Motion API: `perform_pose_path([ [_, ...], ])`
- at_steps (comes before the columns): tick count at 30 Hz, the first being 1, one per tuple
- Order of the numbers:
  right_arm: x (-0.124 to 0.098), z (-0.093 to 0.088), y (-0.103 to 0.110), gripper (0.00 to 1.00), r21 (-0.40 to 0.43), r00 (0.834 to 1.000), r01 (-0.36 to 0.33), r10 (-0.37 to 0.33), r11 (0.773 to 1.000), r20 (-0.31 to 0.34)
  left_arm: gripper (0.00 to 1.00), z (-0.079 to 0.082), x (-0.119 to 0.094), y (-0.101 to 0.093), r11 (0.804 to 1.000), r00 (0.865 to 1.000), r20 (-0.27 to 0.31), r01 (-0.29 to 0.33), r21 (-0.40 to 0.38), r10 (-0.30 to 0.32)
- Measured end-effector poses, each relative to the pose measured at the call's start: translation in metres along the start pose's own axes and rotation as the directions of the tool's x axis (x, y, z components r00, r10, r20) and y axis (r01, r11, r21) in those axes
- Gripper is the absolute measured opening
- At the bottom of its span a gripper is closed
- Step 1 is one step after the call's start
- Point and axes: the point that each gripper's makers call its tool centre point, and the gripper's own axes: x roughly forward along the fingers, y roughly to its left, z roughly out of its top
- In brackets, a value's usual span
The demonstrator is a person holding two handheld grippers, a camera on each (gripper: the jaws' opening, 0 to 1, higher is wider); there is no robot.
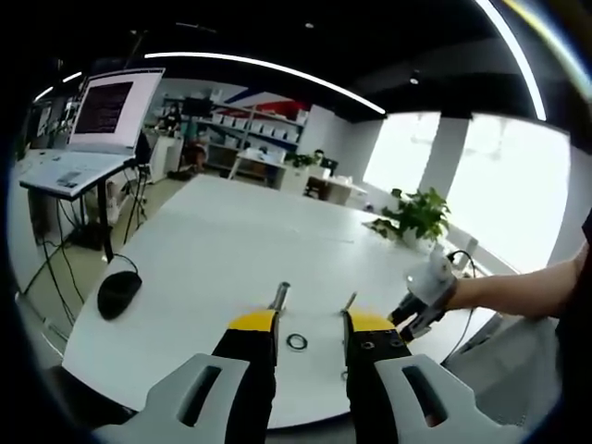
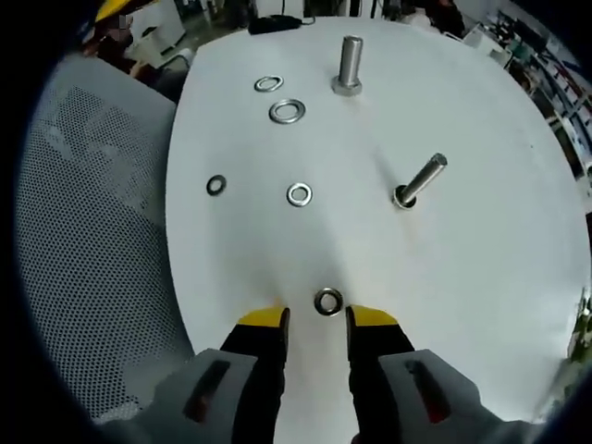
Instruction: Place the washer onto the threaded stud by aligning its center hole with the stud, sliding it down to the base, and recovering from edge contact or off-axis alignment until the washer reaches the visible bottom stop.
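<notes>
A: How will the washer (image 2: 327,302) handle?

B: It looks like a small, flat steel ring, so likely light, stiff and slick. It lies flat on the white table (image 2: 481,277), leaving little edge to pinch. The rim is probably the place to take it, one jaw on each side, keeping the hole free for the stud (image 2: 421,180).

A: Where does it lie relative to the right gripper (image 2: 316,319)?

B: Just ahead of the tips, centred on the gap, not yet between the jaws. The jaws stand apart and hold nothing.

A: And the studs?

B: The near stud leans beyond the washer, to the right; a thicker upright stud (image 2: 349,63) stands farther off, with four other washers scattered to its left.

A: The left gripper (image 1: 310,326)?

B: Parted too, empty, with a dark ring (image 1: 296,342) on the table between its tips.
</notes>
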Motion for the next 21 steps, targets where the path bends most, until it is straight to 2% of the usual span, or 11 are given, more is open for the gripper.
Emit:
perform_pose_path([
  [9,0.001,0.003,-0.008,0.2,0.044,0.999,0.008,-0.01,0.999,0.043,0.25,-0.001,0.0,0.0,1.0,1.0,-0.005,-0.002,0.001,0.002],
  [11,0.001,0.004,-0.007,0.2,0.029,0.999,0.007,-0.008,1.0,0.048,0.25,-0.001,0.0,0.0,1.0,1.0,-0.005,-0.002,0.0,0.002],
  [15,0.001,0.004,-0.01,0.16,0.019,0.999,0.013,-0.014,1.0,0.05,0.25,-0.001,0.0,0.0,1.0,1.0,-0.005,-0.002,0.001,0.002],
  [21,0.0,0.002,-0.014,0.15,0.023,0.999,0.027,-0.028,0.999,0.039,0.25,-0.001,0.0,0.0,1.0,1.0,-0.003,-0.004,0.0,0.004],
])
